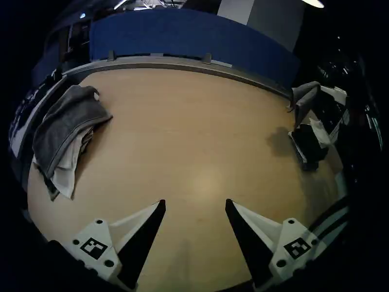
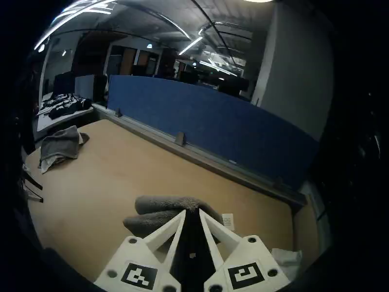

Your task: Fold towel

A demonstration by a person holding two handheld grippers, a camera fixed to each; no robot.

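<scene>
Two claws, one towel: who has what?

— Right claw [image 2: 192,212] is pinched together on the grey towel [image 2: 160,210], cloth bunched in thick rolls just past the fingertips. In the left gripper view it hangs off that claw above the far right end of the desk [image 1: 194,126]. Left claw [image 1: 195,203] is spread apart, nothing in it, over bare wood.

— How will it handle?

— Soft, thick, limp. Light, I judge. No stiffness: it sags wherever it isn't held, and one pinch leaves it a lump. The nap should grip well, so a slip is unlikely. Best hold is at two corners or along a hem, one claw each, so it can be drawn flat before any fold. Which part I hold now I cannot tell; too crumpled.

— Anything in the way?

— Pile of cloths [image 1: 63,131], grey over white, at the left edge of the desk, well apart. Blue screen [image 1: 194,39] runs along the back edge. Small white slip [image 2: 227,221] lies on the desk just beside the towel and may get swept under it. The middle of the desk gives room to spread.
</scene>
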